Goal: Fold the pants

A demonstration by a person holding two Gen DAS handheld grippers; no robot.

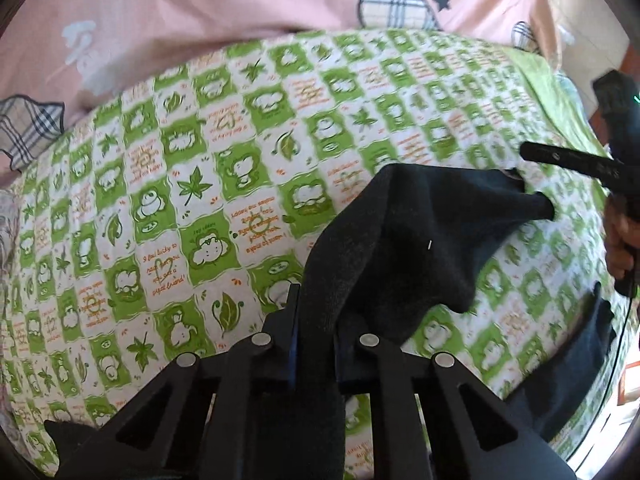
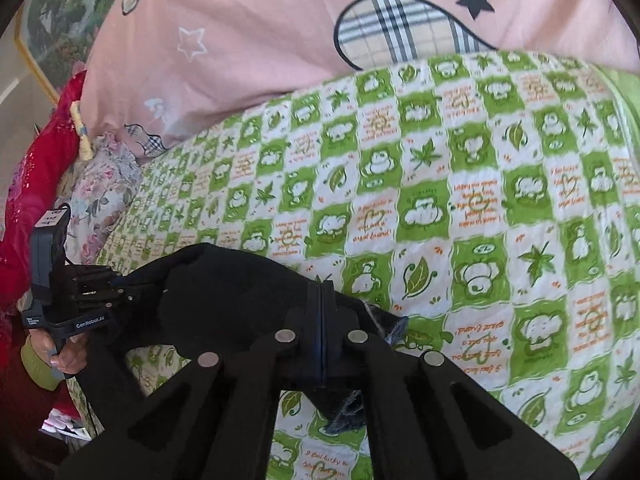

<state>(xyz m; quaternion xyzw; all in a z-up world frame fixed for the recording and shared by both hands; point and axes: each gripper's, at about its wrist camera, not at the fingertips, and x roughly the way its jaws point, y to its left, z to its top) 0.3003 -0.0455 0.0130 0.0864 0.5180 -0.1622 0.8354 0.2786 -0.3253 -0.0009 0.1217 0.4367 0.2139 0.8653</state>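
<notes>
While both clamp the pants (image 1: 400, 240), each gripper (image 2: 322, 304) is closed.

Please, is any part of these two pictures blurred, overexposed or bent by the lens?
Left wrist view: quilt squares curve toward the edges, its far right looks smeared, and the bottom-right corner is blown white. Right wrist view: same fisheye curving, sharper print, black pants lose detail.

Black pants (image 1: 420, 240). Green-and-white checked quilt (image 1: 200, 184) with orange writing, leaves, bears. Pink cover (image 2: 260, 40) at twelve o'clock, plaid patches, dark and white stars. Red cloth (image 2: 24, 200) and floral fabric (image 2: 100, 188) at nine o'clock. Black grippers (image 2: 322, 300).
</notes>
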